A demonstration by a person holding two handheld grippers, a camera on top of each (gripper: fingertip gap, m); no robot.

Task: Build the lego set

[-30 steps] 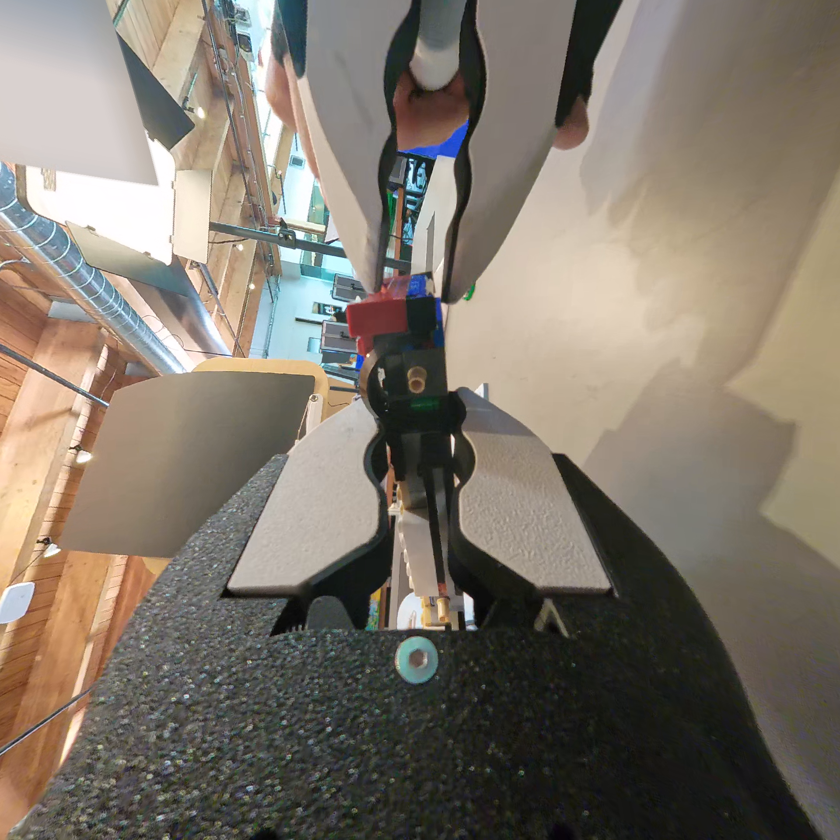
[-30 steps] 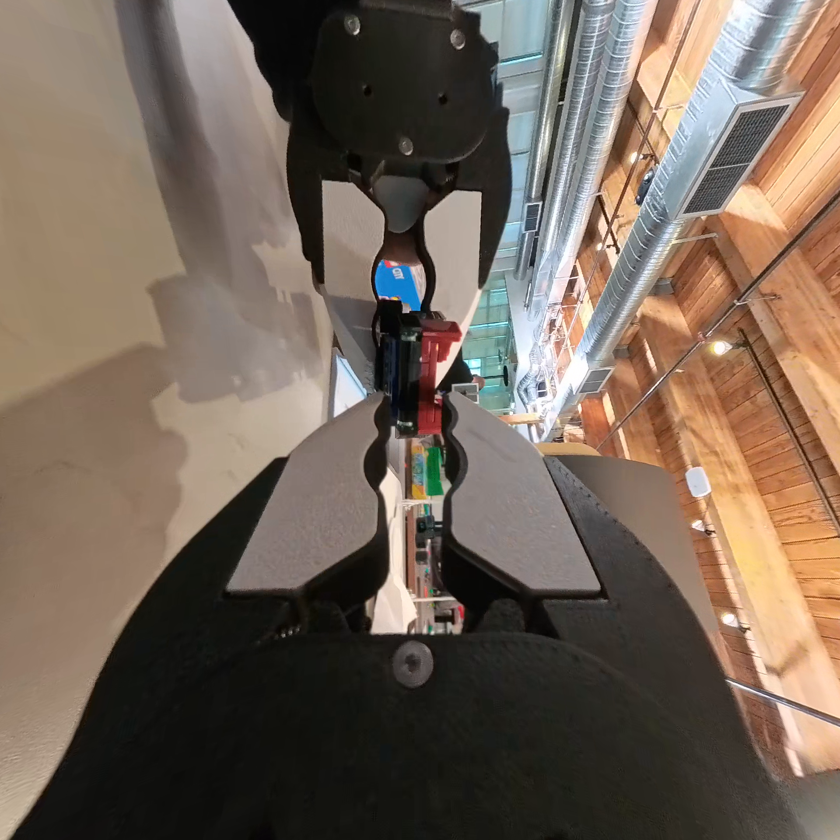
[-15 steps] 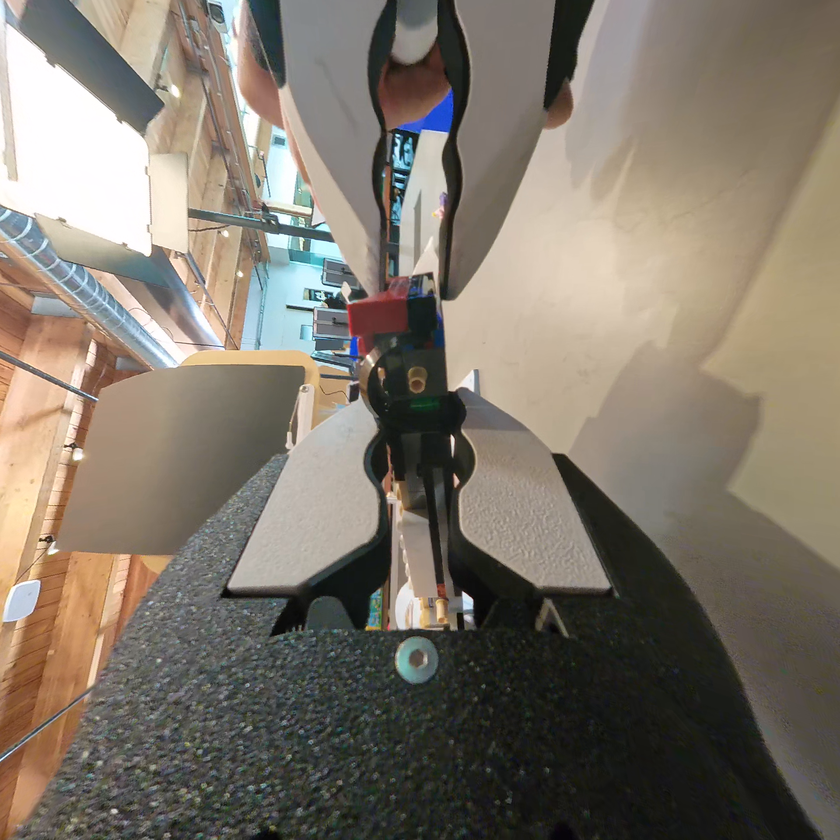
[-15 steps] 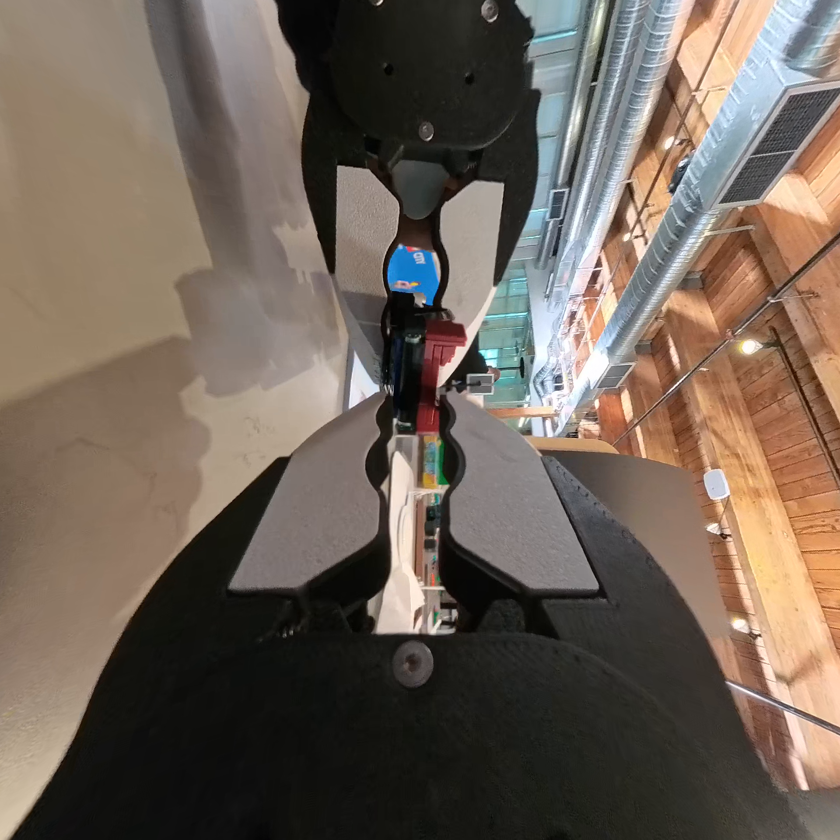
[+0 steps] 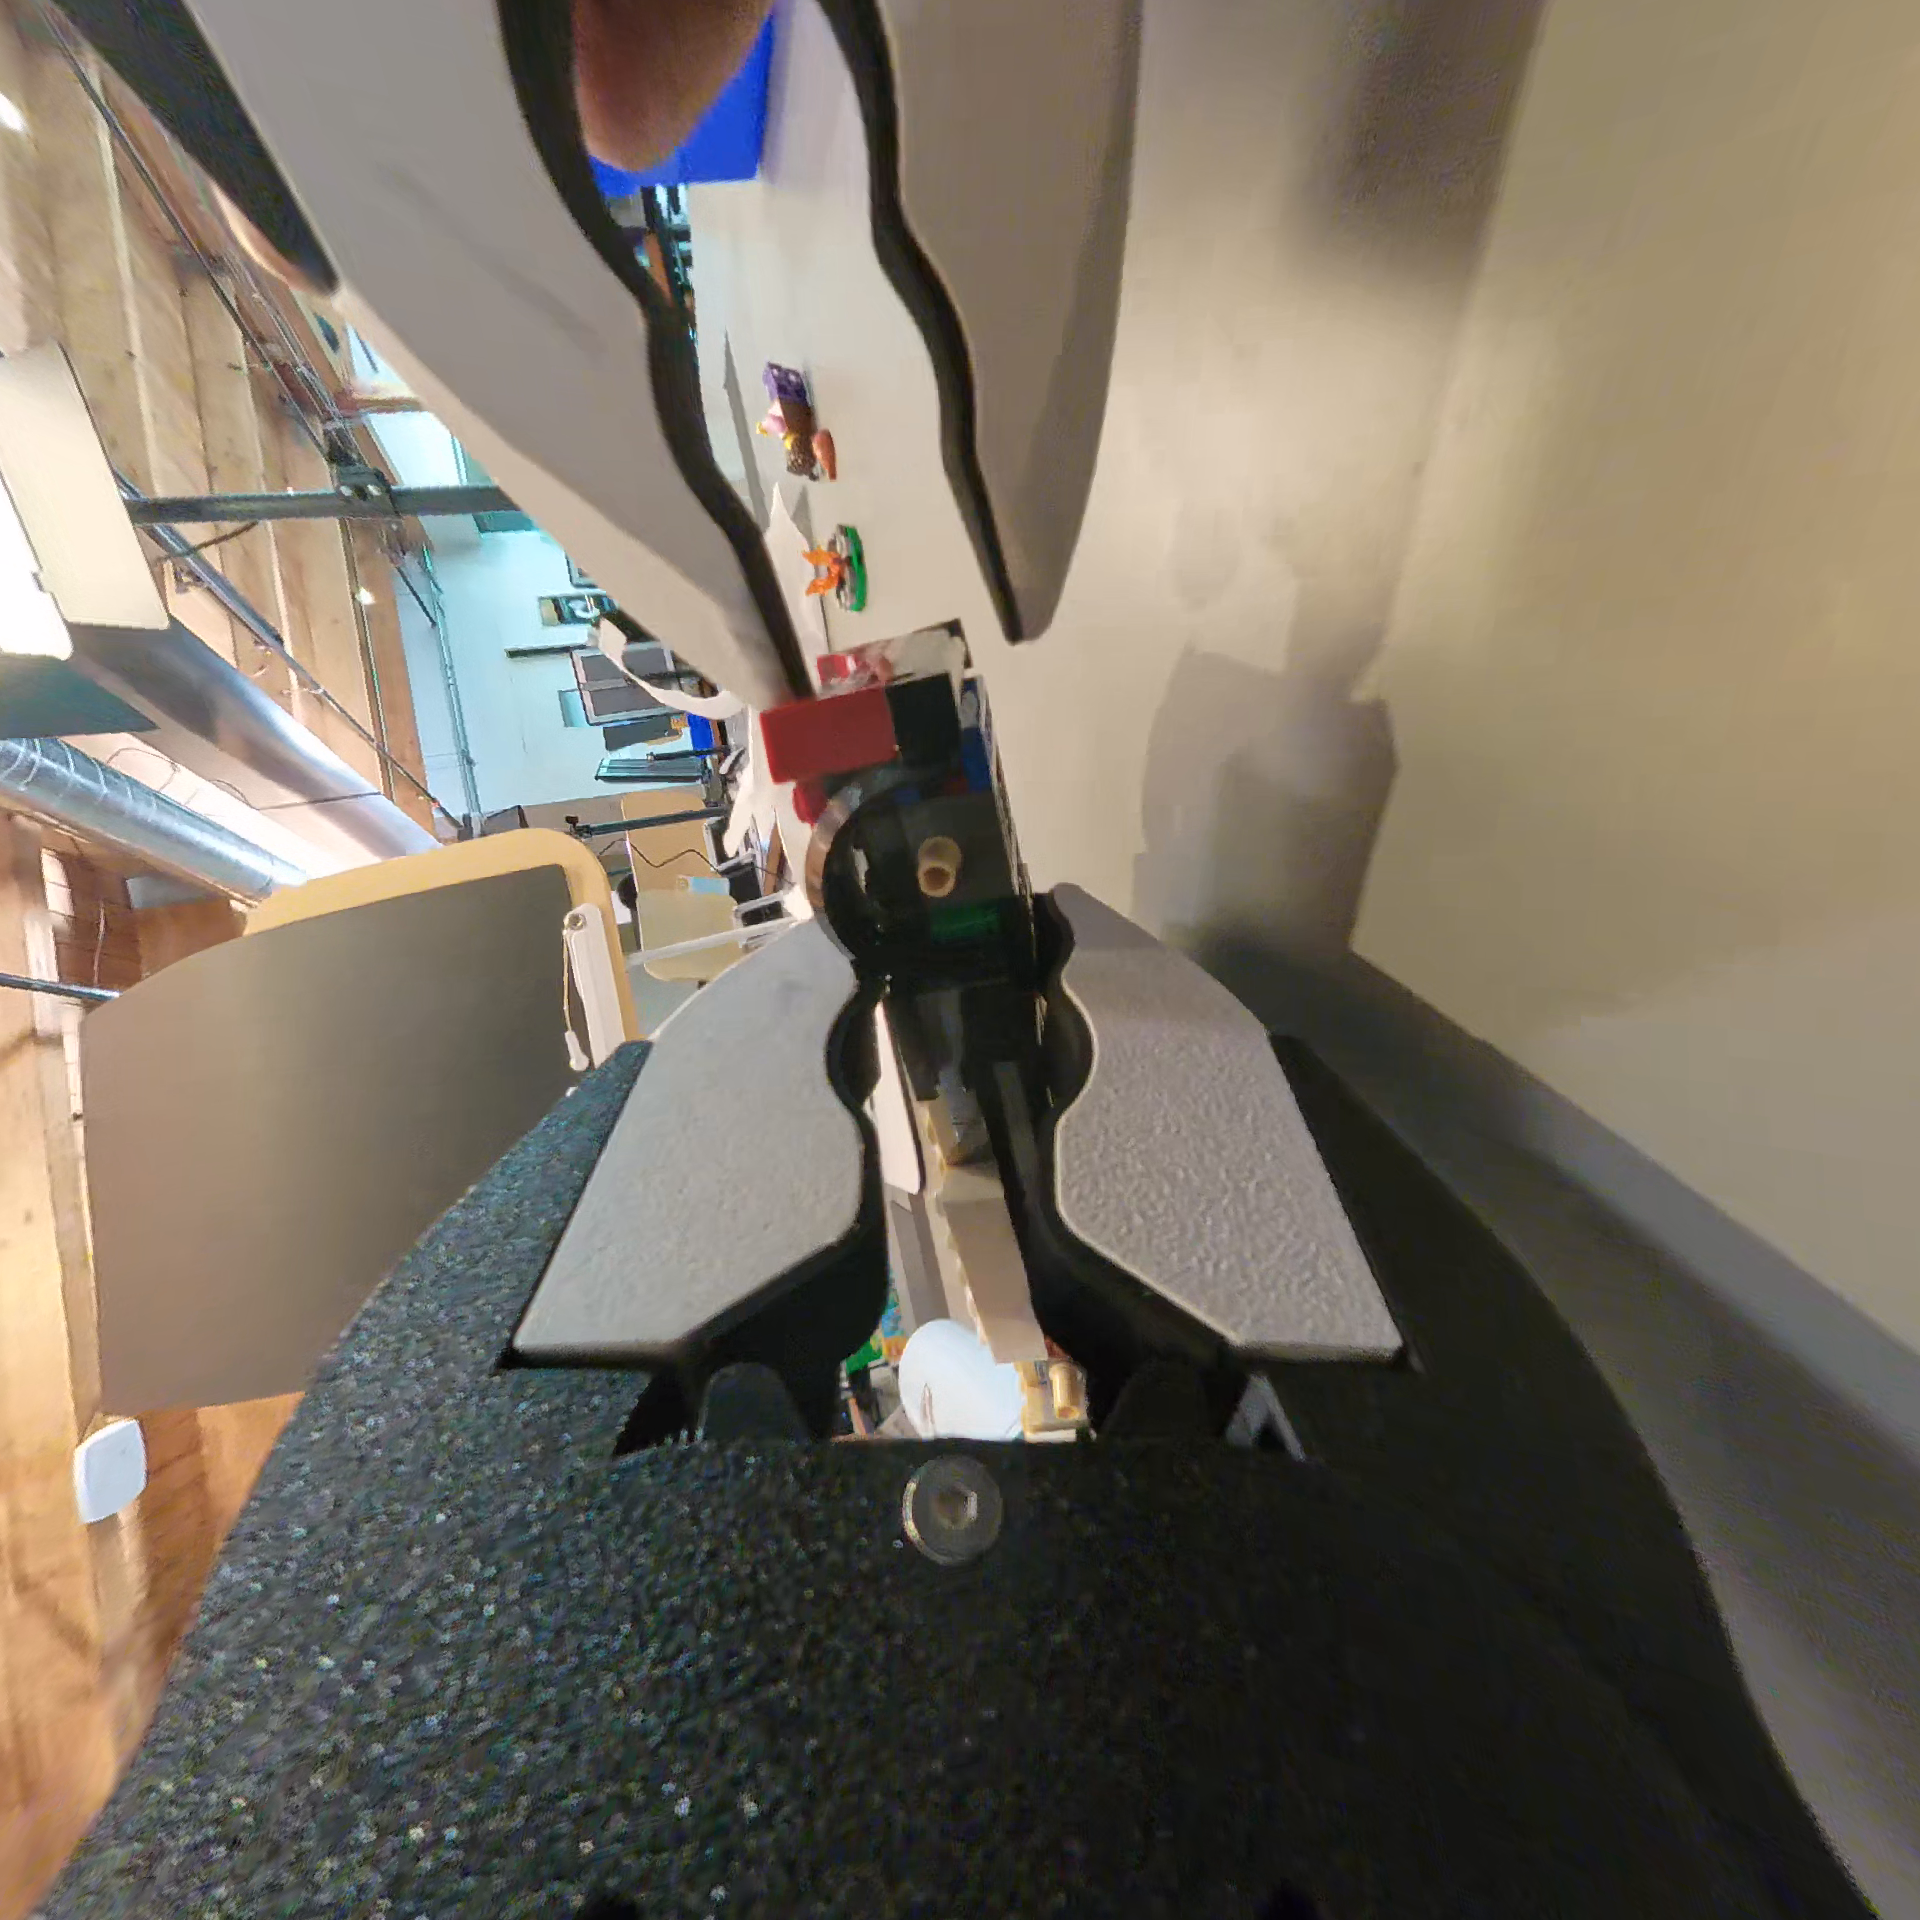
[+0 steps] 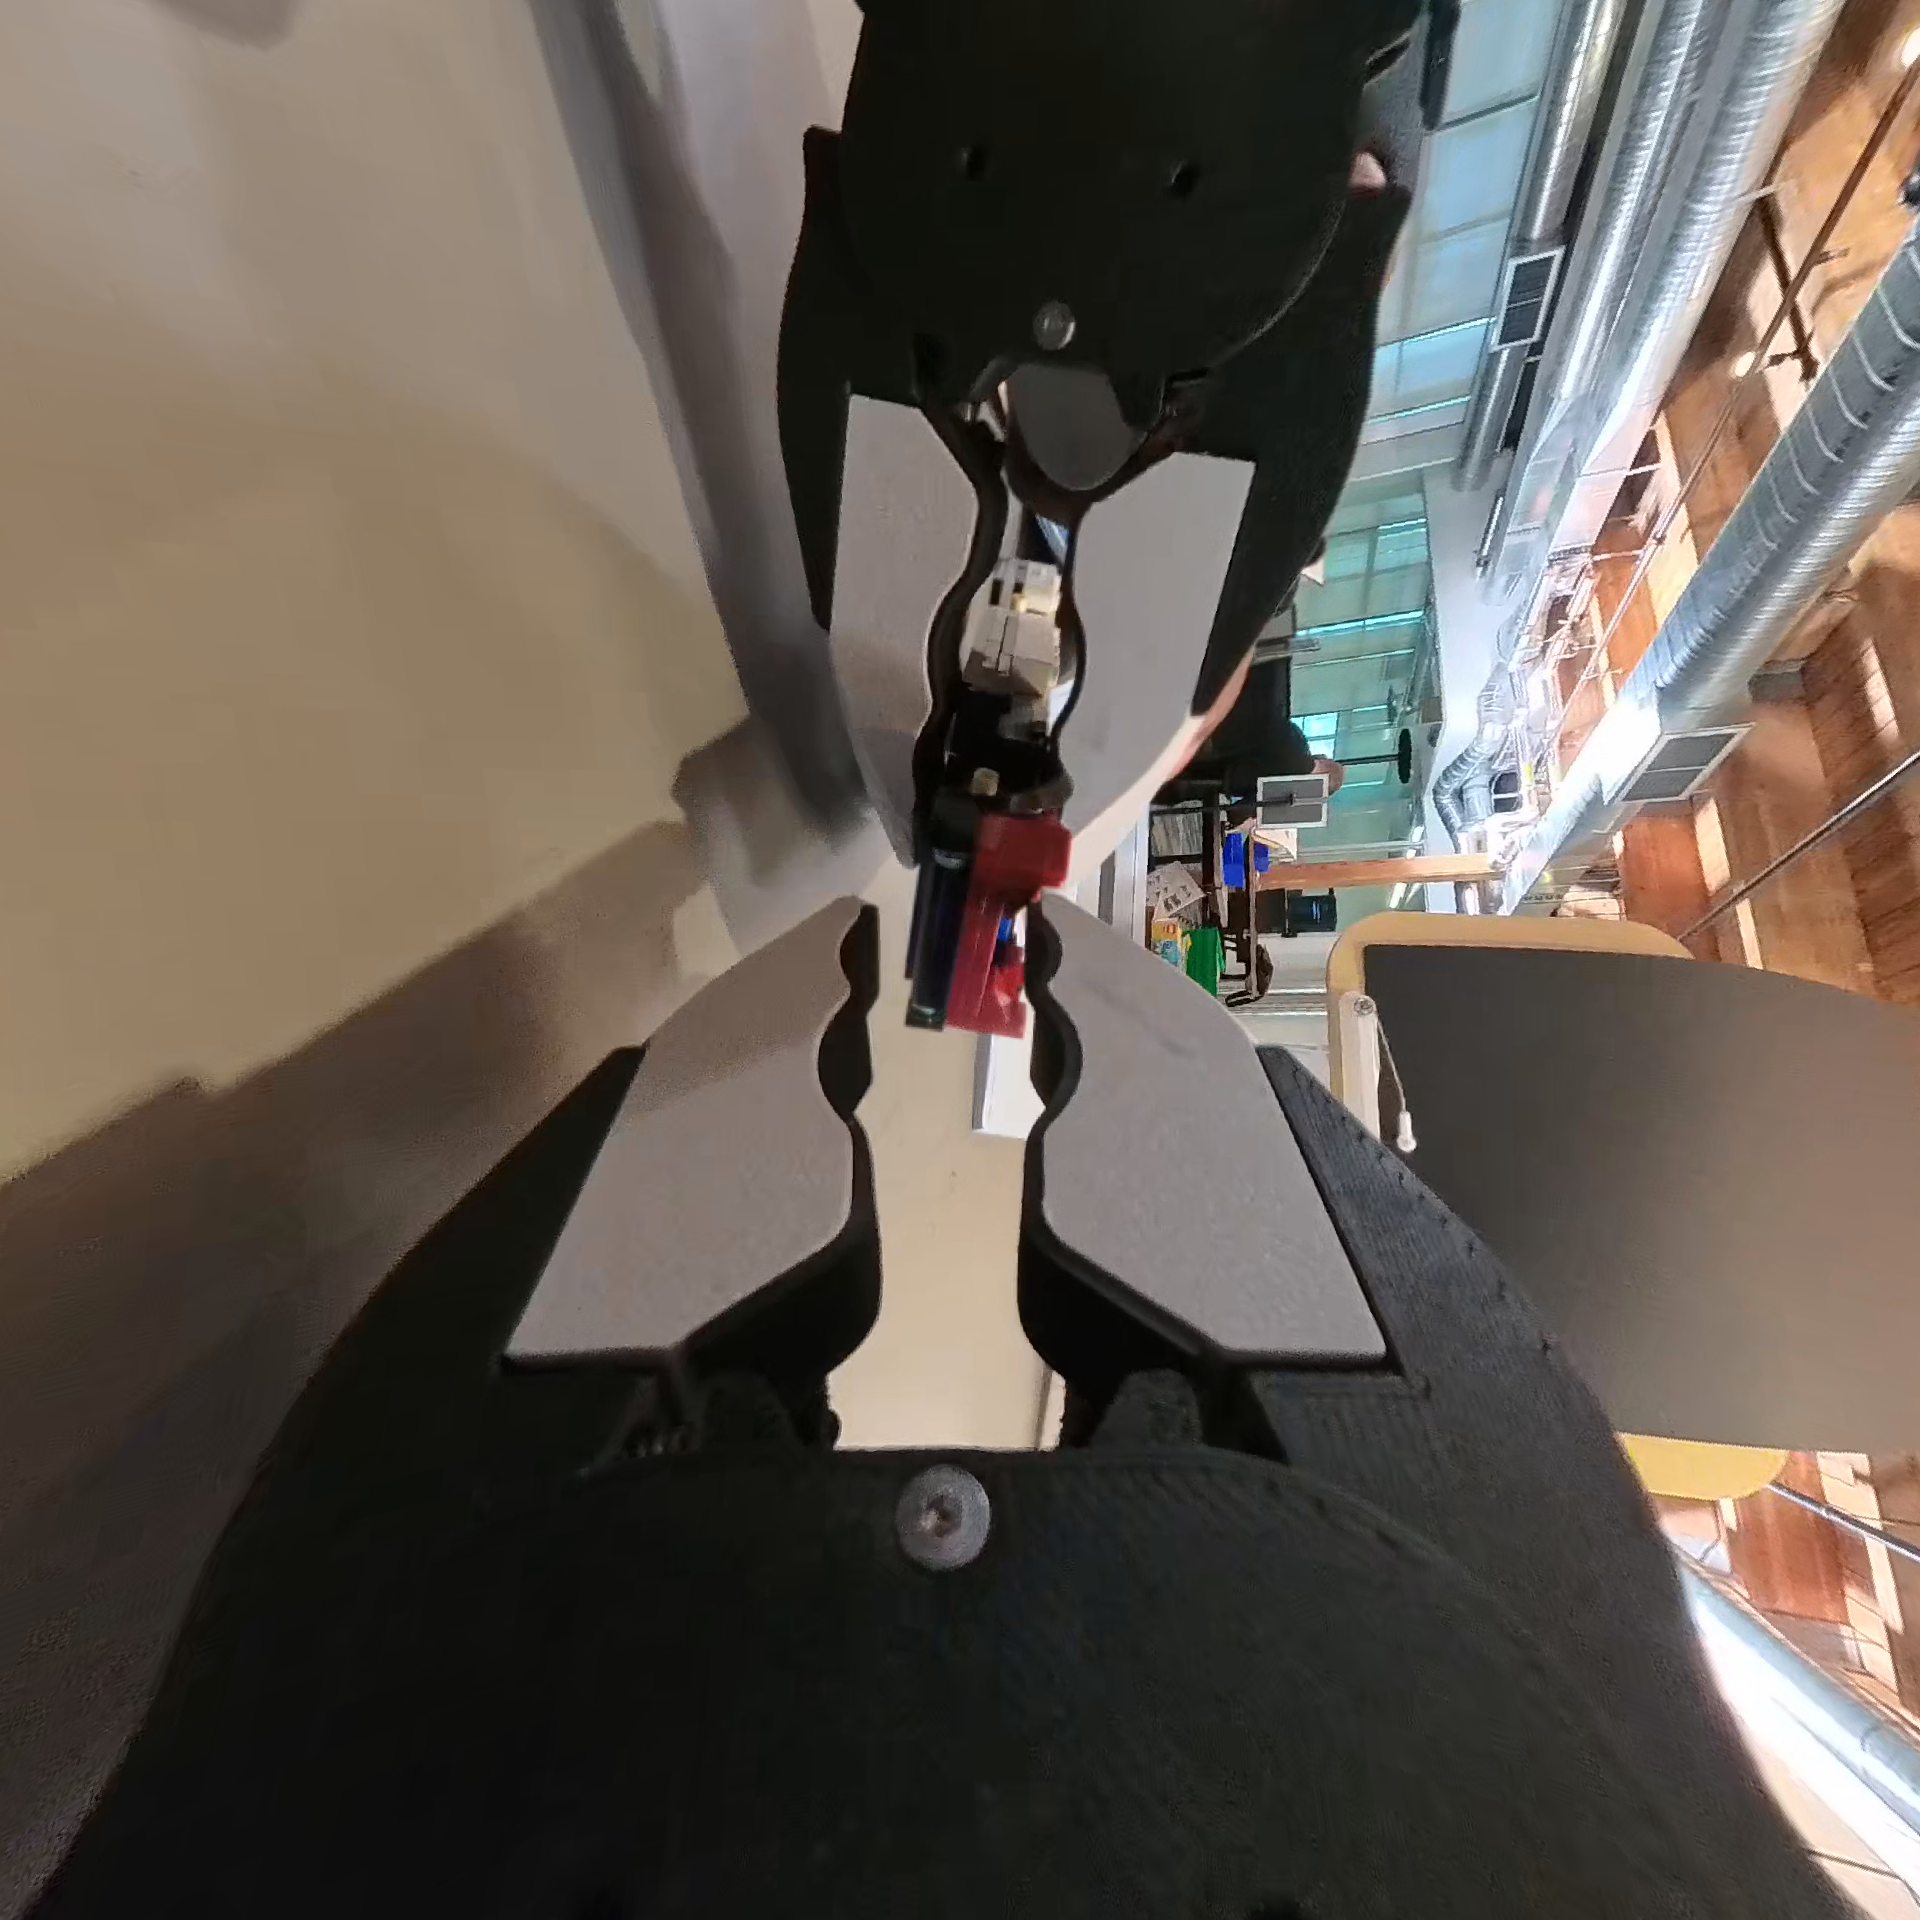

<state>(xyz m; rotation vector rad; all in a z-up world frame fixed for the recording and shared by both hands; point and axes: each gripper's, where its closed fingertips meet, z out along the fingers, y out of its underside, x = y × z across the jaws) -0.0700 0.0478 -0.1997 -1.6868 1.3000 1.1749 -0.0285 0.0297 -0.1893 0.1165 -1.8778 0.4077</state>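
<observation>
The left gripper [image 5: 948, 940] is clenched on a toy brick model [image 5: 925, 831], and its two pads press on the black lower part of this model from both sides. The model is built of small plastic bricks. The body is mostly black, with a tan peg on the face toward the camera, a small green piece just under the peg, and a thin blue layer along one side. A red block [image 5: 826, 736] stands out at the far end, and a curved black piece goes around the side near it. Deeper between the fingers the model continues as a pale grey and tan part.

The right gripper [image 6: 948, 925] comes from the opposite side, tip to tip with the left one. Its jaws stand apart around the red and blue end of the model. One pad [image 6: 1044, 956] lies just beside the red side, but the other pad has a clear gap to the dark blue side, so it does not grasp.

The model is in the air beside a white table [image 5: 1299, 520], between the two grippers. A black-backed chair [image 5: 312, 1091] is behind.
</observation>
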